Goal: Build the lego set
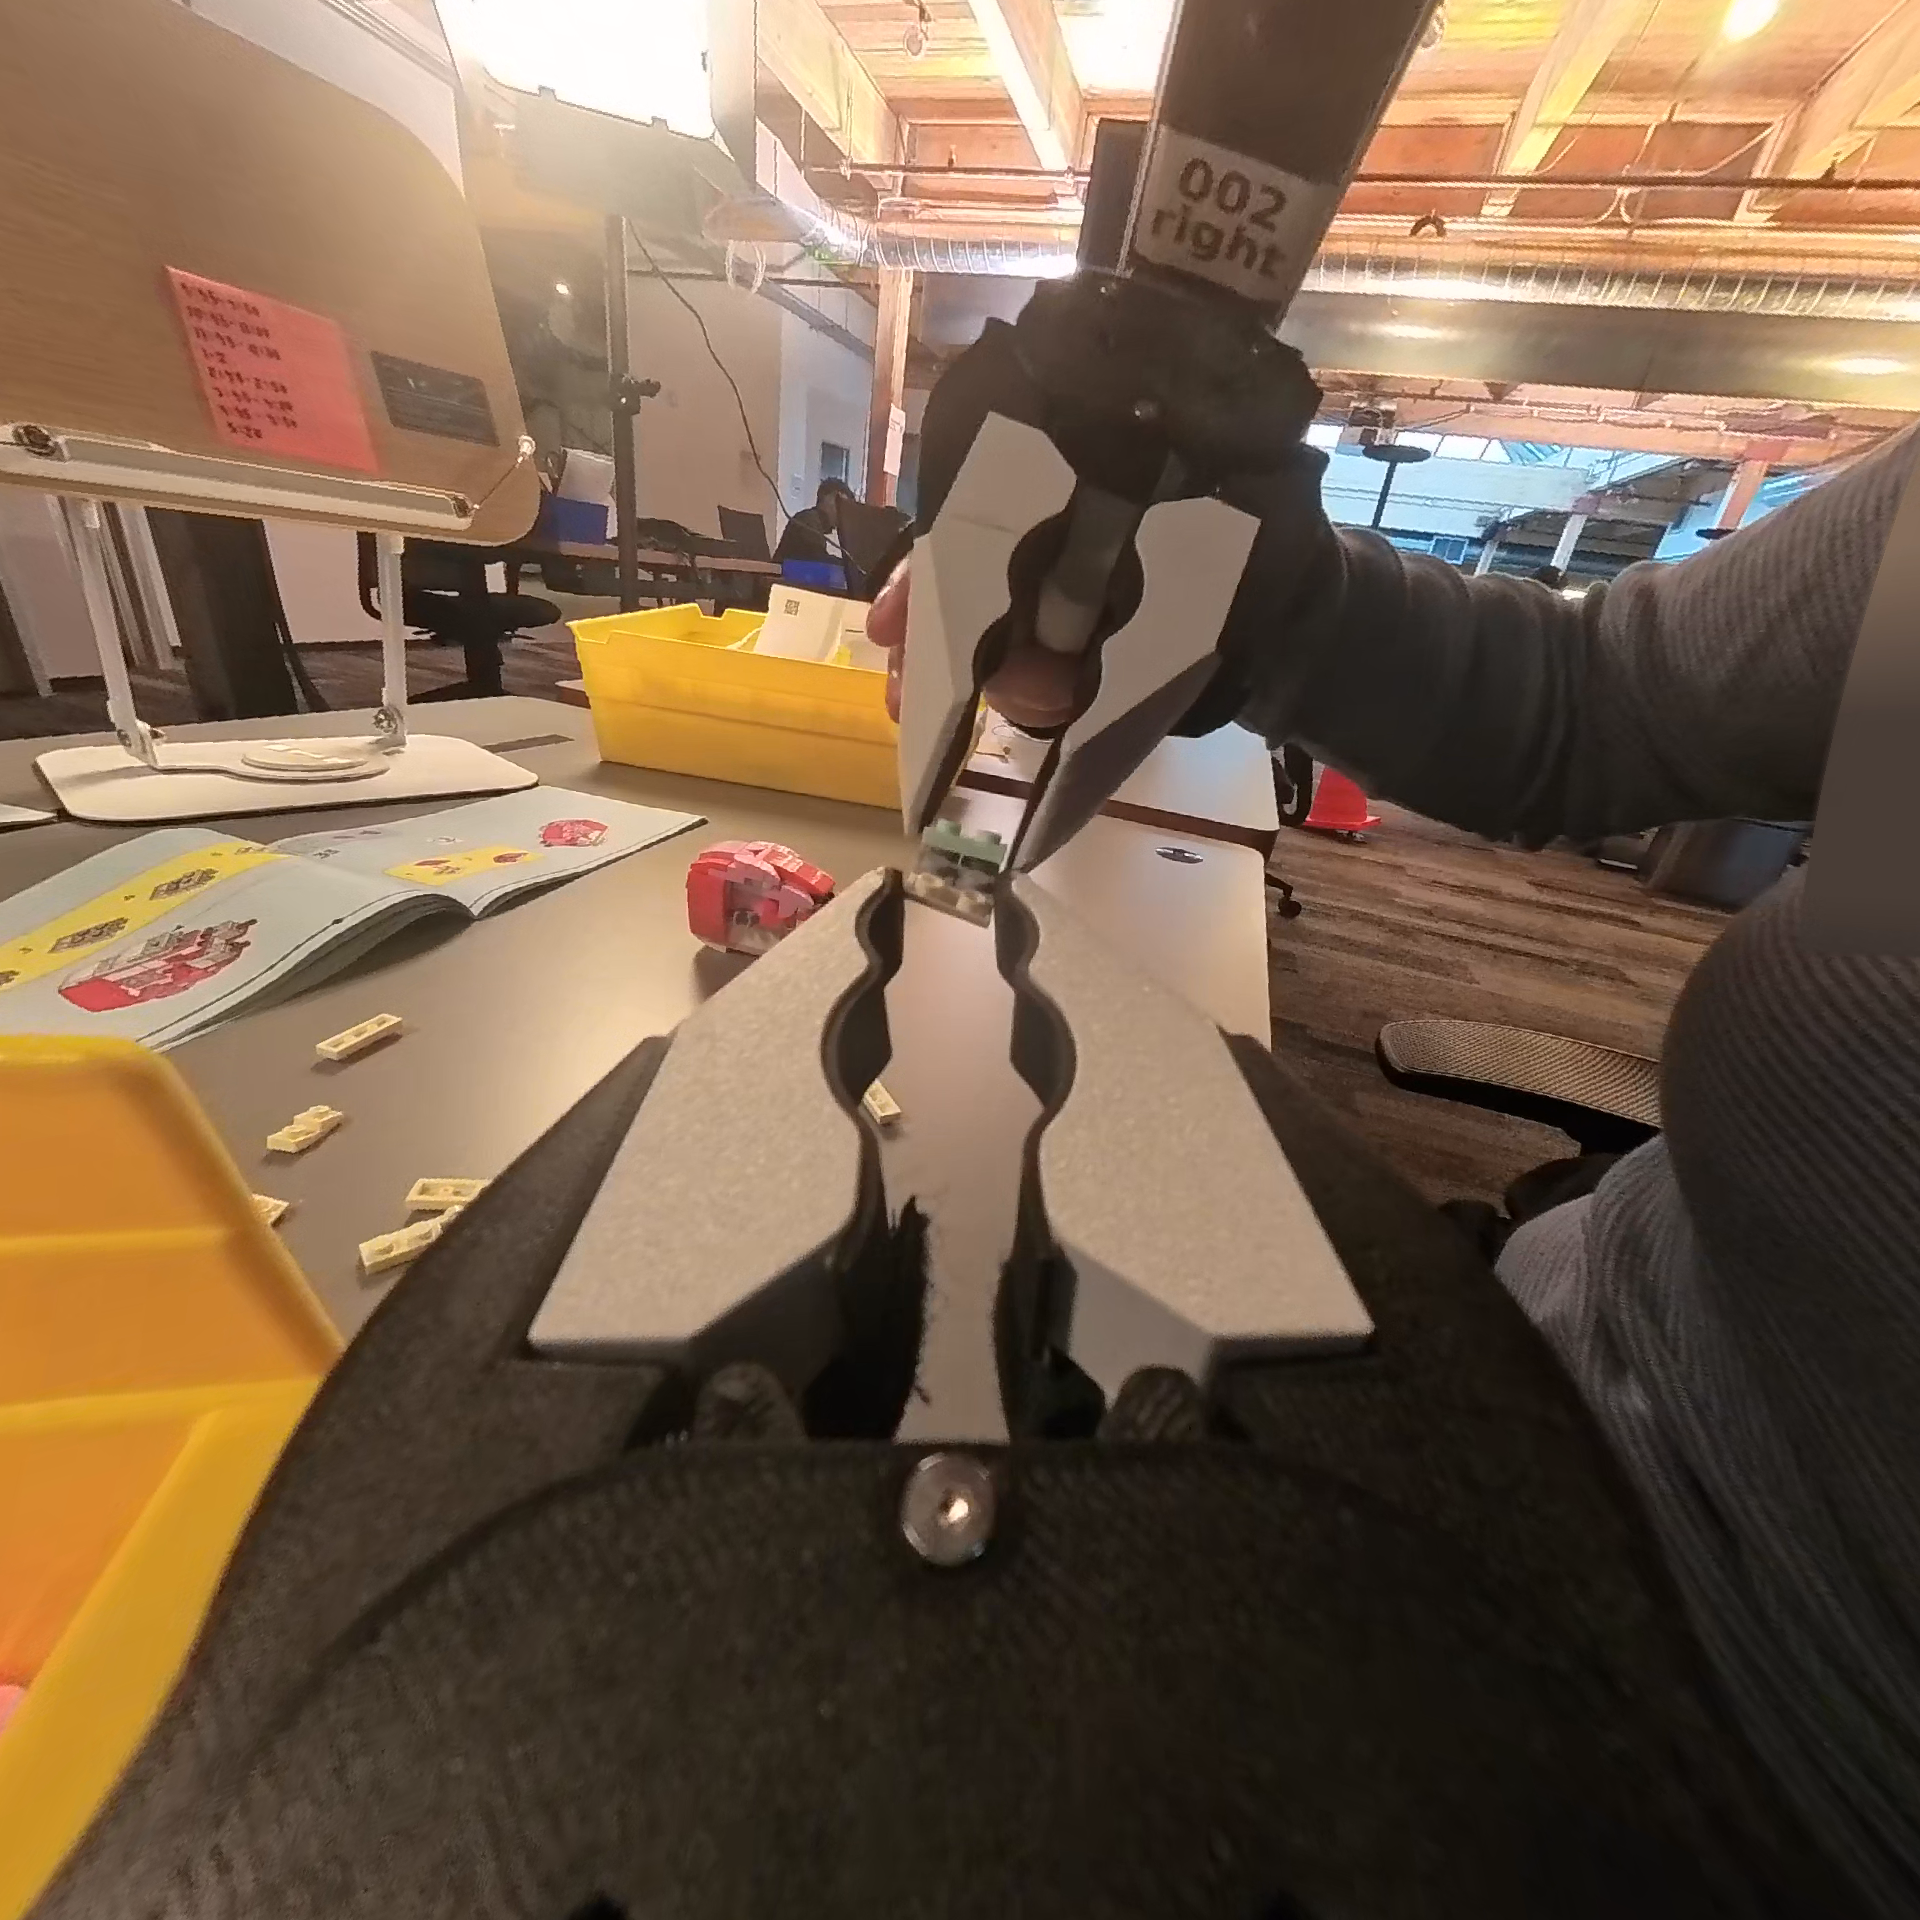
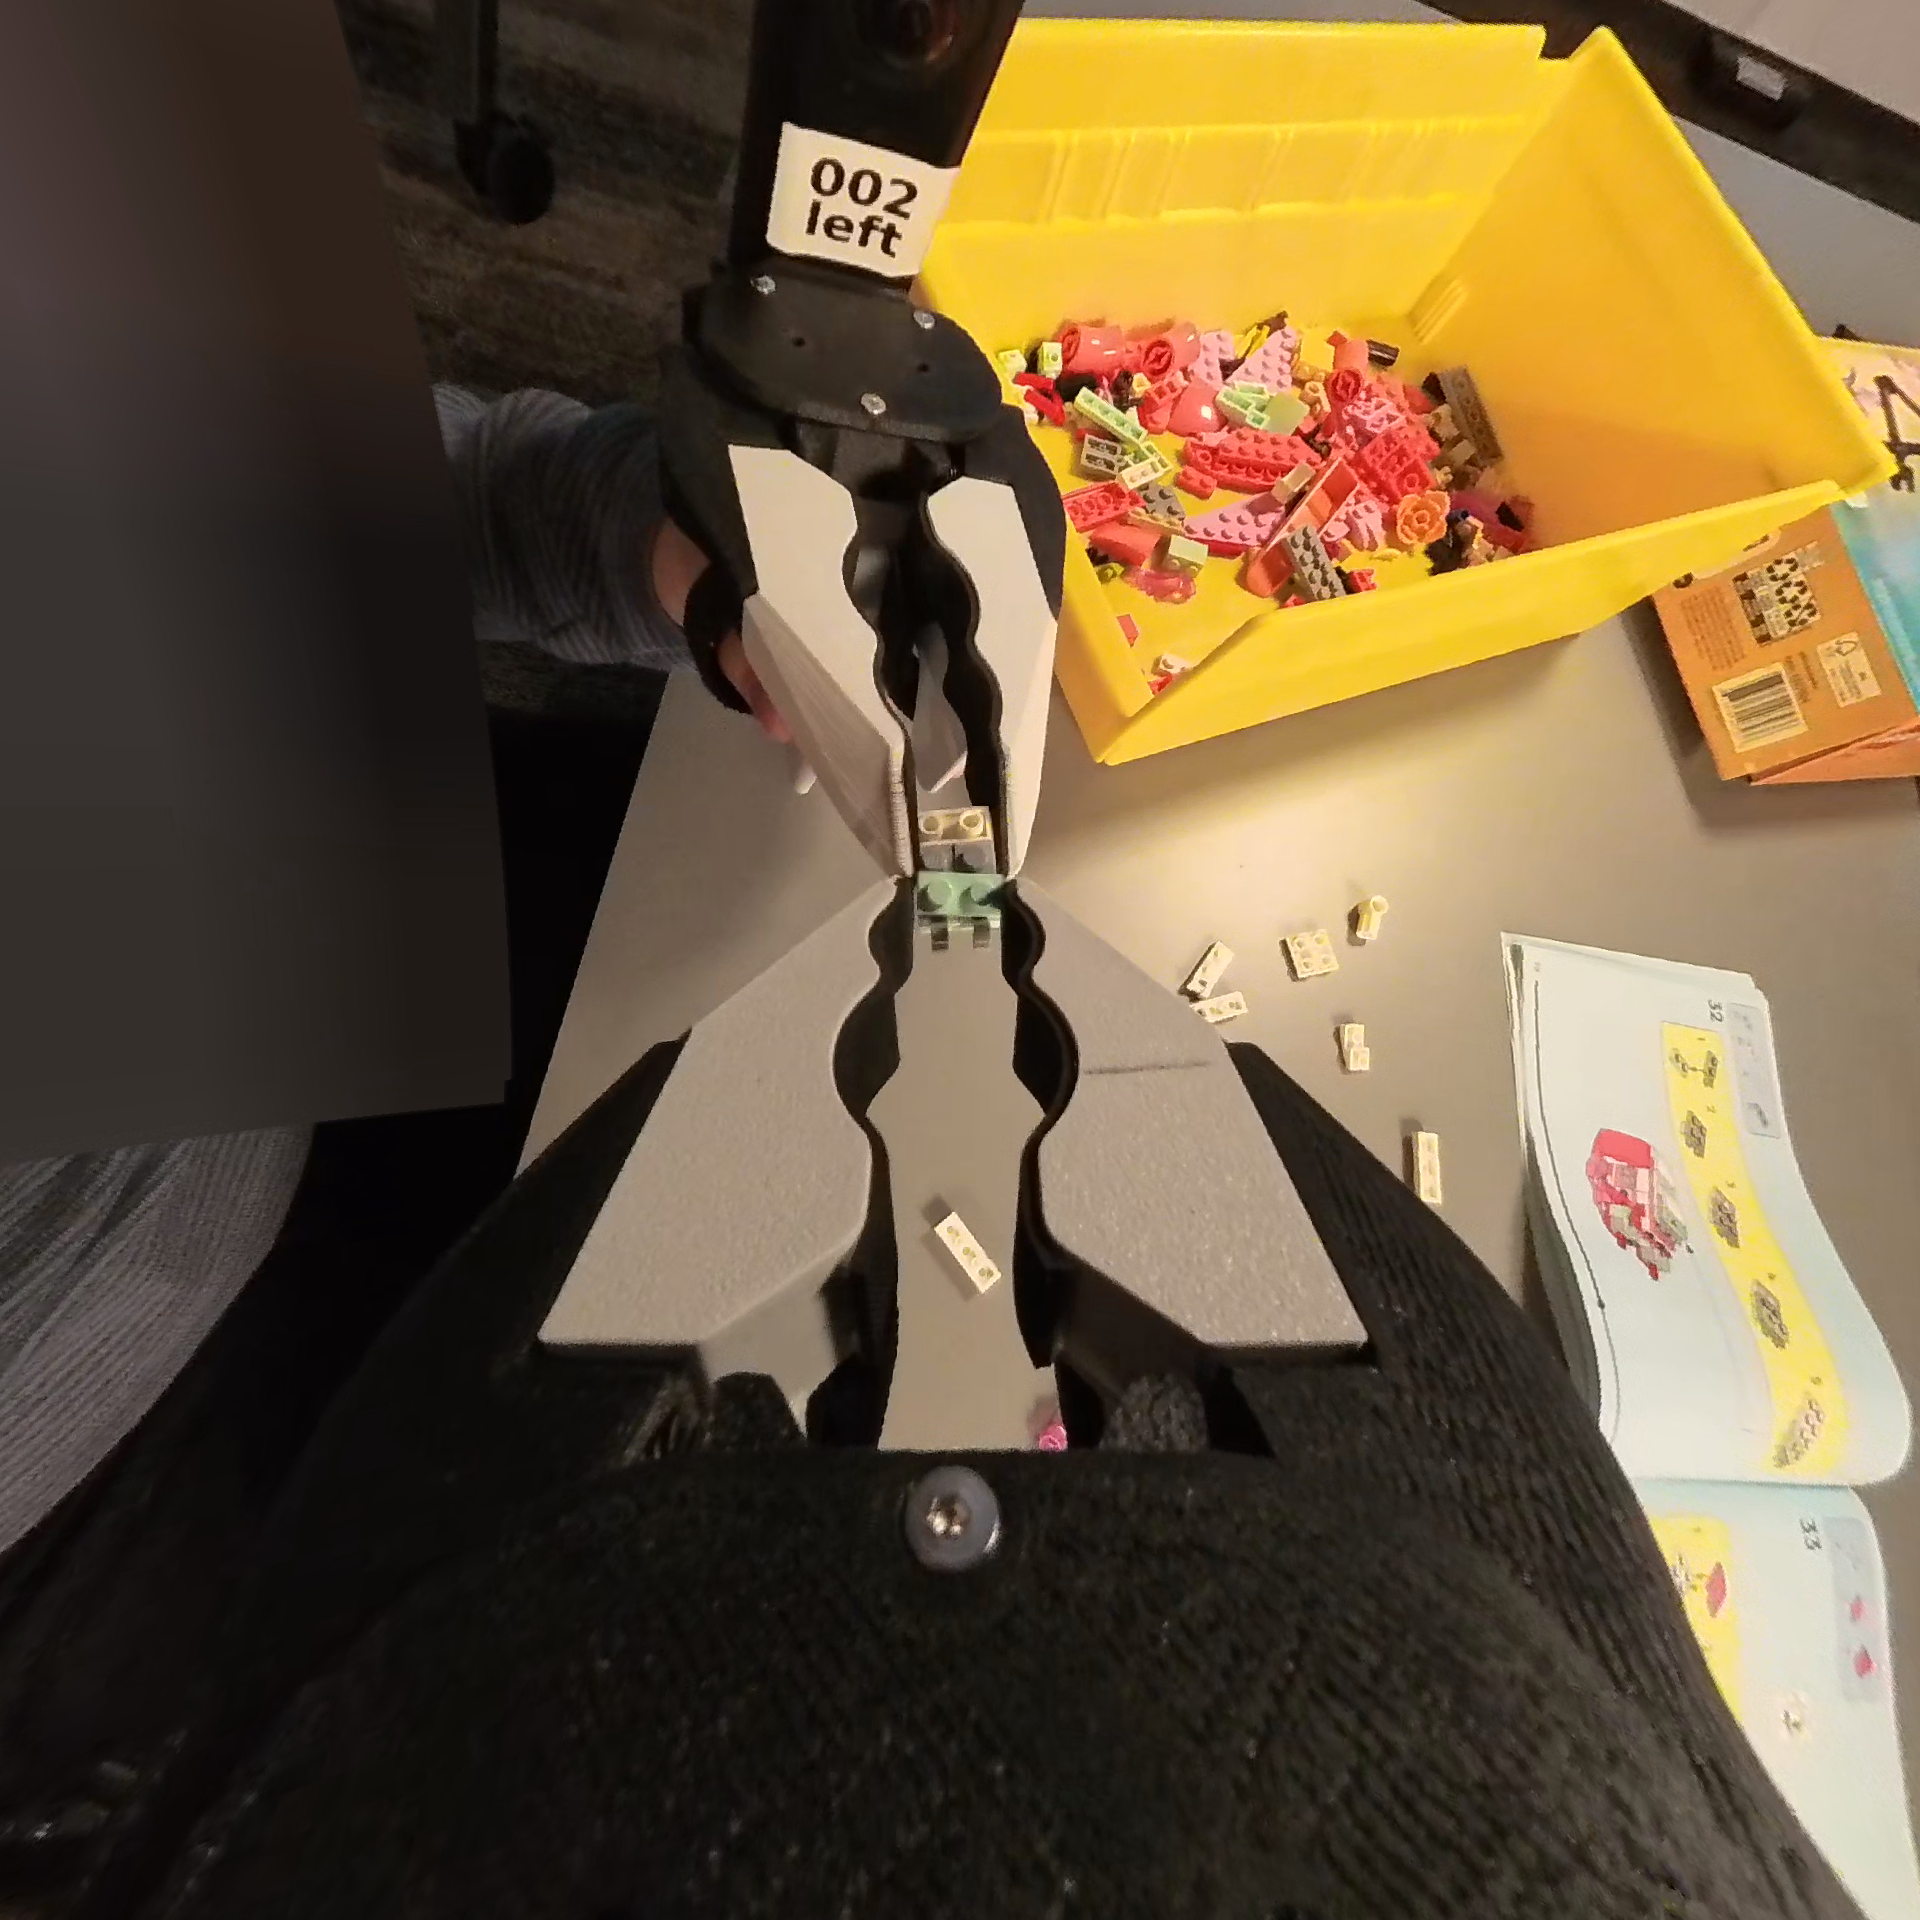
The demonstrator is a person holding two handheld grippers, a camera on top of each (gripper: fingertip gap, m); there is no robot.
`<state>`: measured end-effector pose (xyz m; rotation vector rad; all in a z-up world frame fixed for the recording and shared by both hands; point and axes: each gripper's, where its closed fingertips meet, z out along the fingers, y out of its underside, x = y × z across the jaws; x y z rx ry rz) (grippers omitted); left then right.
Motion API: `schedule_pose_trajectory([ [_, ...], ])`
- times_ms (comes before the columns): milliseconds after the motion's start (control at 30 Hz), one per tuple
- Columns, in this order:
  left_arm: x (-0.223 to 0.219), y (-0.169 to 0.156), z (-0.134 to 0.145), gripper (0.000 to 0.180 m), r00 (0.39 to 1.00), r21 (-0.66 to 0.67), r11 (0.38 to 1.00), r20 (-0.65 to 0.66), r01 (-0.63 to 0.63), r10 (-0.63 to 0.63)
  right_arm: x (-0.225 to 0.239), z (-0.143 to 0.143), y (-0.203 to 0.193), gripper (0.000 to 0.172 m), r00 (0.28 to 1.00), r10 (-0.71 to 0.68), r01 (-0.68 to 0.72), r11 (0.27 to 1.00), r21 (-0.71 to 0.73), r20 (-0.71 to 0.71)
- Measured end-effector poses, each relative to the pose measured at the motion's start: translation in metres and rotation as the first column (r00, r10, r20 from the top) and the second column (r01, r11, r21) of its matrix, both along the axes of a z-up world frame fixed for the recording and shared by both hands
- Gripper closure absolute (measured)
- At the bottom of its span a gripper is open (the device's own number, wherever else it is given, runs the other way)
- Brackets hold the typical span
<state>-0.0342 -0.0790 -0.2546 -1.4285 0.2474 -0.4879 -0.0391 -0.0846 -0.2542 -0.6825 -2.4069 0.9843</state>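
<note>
Left gripper (image 1: 948, 902) closed on a small stack of cream and grey toy bricks (image 1: 951, 902), tips pressed on both sides. Right gripper (image 2: 958, 902) closed on a small pale green toy brick (image 2: 958, 896), pads tight against its ends. Green brick touching the cream and grey stack, tip to tip, up above the dark grey table (image 2: 1299, 831).

Seen only from the left wrist: a red and pink toy brick model (image 1: 753, 896) lying on the table just beside the left gripper's tip, a far yellow plastic bin (image 1: 727, 696) with white things inside, a tilted wooden board on a white stand (image 1: 260, 312) with a pink paper note, and the big room behind.

Seen only from the right wrist: a yellow plastic bin full of red, pink and grey bricks (image 2: 1288, 468), an orange cardboard box (image 2: 1787, 655), and a small pink piece (image 2: 1049, 1436) low between the fingers.

Seen from both: an open instruction booklet with blue and yellow pages (image 2: 1704, 1226) and small loose cream plates (image 2: 1309, 951) scattered on the table near it.
</note>
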Motion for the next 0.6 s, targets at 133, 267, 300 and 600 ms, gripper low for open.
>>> schedule_pose_trajectory([
  [133, 0.0004, -0.0002, 0.0001, 0.164, 1.000, 0.000, 1.000, 0.001, 0.003, -0.003, 0.0008, -0.0018, 0.0009, 0.156, 1.000, -0.008, 0.008, 1.000, -0.004, 0.010],
  [267, 0.0006, -0.0001, -0.0001, 0.164, 1.000, -0.002, 1.000, 0.000, 0.003, -0.003, 0.0010, -0.0022, 0.0012, 0.156, 1.000, -0.011, 0.011, 1.000, -0.007, 0.012],
  [300, 0.0004, -0.0001, 0.0000, 0.164, 1.000, -0.001, 1.000, 0.001, 0.003, -0.003, 0.0010, -0.0021, 0.0012, 0.156, 1.000, -0.012, 0.012, 1.000, -0.007, 0.012],
  [600, 0.0001, -0.0003, 0.0002, 0.164, 1.000, -0.001, 1.000, 0.004, 0.003, -0.003, 0.0015, -0.0011, 0.0012, 0.155, 1.000, -0.005, 0.005, 1.000, 0.000, 0.007],
])
